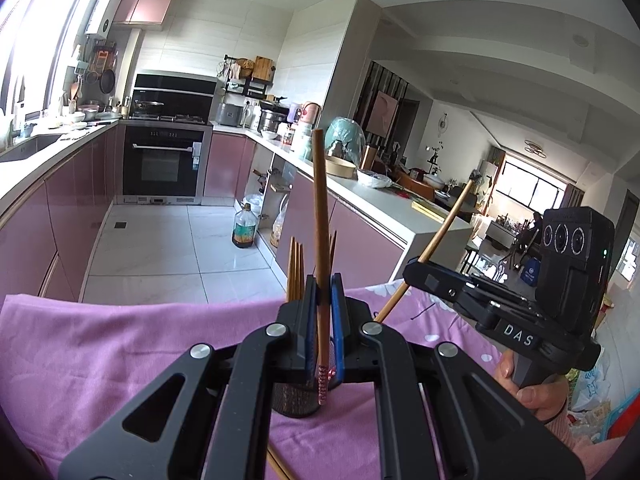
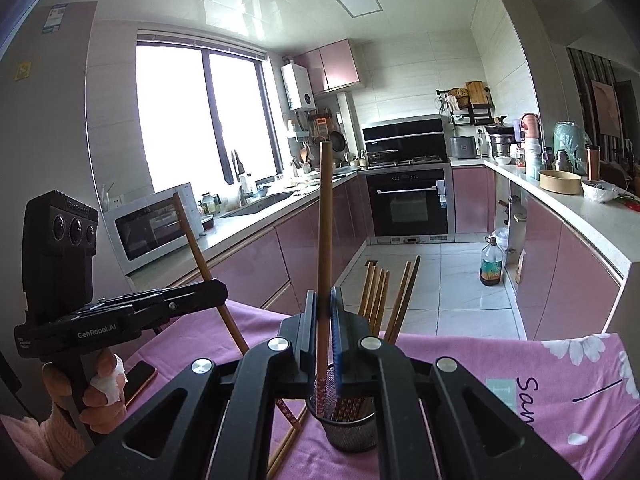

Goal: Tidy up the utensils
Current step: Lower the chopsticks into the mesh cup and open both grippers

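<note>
My left gripper [image 1: 324, 280] is shut on a brown chopstick [image 1: 320, 208] that stands upright, patterned end down, just above a black mesh holder [image 1: 296, 404]. Several chopsticks [image 1: 295, 268] stand in that holder. In the right wrist view my right gripper [image 2: 325, 294] is shut on a second upright chopstick [image 2: 325, 220] over the same mesh holder [image 2: 352, 436], which holds several chopsticks [image 2: 384, 292]. Each view also shows the other gripper beside it: the right gripper [image 1: 416, 268] with its slanted chopstick [image 1: 448, 224], the left gripper [image 2: 216, 284] with its chopstick [image 2: 192, 232].
A purple flowered cloth [image 2: 460, 360] covers the table. Loose chopsticks [image 2: 290, 436] lie on it left of the holder, and a phone [image 2: 138, 380] lies near the hand at left. Beyond the table edge are pink kitchen cabinets and an oil bottle [image 2: 491, 264] on the floor.
</note>
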`<state>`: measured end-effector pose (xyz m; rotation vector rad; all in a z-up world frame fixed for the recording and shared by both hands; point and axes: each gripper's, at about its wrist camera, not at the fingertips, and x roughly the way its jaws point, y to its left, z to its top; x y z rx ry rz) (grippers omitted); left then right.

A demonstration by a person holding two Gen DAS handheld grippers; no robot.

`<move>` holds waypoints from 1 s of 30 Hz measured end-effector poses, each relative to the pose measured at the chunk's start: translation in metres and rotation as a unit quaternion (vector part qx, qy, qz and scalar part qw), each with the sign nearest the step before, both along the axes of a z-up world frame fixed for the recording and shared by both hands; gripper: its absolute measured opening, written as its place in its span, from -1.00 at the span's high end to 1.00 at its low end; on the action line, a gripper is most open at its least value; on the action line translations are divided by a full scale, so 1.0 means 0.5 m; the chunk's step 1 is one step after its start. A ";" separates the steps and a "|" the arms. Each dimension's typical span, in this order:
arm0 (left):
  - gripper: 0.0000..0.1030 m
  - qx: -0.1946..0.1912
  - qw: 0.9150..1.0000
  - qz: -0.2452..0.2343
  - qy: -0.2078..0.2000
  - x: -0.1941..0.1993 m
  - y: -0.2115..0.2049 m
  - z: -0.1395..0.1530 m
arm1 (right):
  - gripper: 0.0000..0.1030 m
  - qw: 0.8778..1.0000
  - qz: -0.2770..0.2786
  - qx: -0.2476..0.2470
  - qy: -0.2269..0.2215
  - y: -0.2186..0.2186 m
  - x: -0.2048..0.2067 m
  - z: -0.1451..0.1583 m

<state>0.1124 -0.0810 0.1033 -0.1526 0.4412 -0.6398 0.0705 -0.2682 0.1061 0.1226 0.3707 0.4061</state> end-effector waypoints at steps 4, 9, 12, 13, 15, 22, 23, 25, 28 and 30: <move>0.85 0.003 1.000 0.004 -0.012 -0.003 -0.004 0.006 | 0.90 1.000 -0.004 0.000 -0.001 0.000 0.004 0.001; 0.85 0.012 1.000 0.015 -0.016 0.006 -0.012 0.004 | 0.90 1.000 -0.010 -0.001 0.003 0.000 0.016 -0.003; 0.85 0.017 1.000 0.020 -0.009 0.014 -0.017 -0.007 | 0.90 1.000 -0.013 0.000 0.010 0.003 0.024 -0.011; 0.85 0.018 1.000 0.021 -0.005 0.017 -0.018 -0.011 | 0.90 1.000 -0.014 0.000 0.012 0.004 0.027 -0.013; 0.85 0.024 1.000 0.020 0.005 0.028 -0.022 -0.020 | 0.90 1.000 -0.016 0.000 0.016 0.005 0.030 -0.017; 0.85 0.045 0.998 0.024 0.026 0.042 -0.040 -0.043 | 0.90 0.999 -0.023 -0.006 0.027 0.013 0.044 -0.028; 0.85 0.047 0.998 0.024 0.028 0.047 -0.040 -0.042 | 0.90 0.999 -0.024 -0.007 0.029 0.014 0.044 -0.029; 0.85 0.054 0.998 0.026 0.026 0.045 -0.043 -0.042 | 0.90 0.999 -0.025 -0.010 0.032 0.017 0.049 -0.031; 0.85 0.063 0.997 0.028 0.025 0.046 -0.045 -0.041 | 0.90 0.999 -0.026 -0.011 0.038 0.017 0.055 -0.037; 0.85 0.068 0.997 0.028 0.025 0.049 -0.049 -0.041 | 0.90 0.999 -0.027 -0.012 0.042 0.018 0.060 -0.041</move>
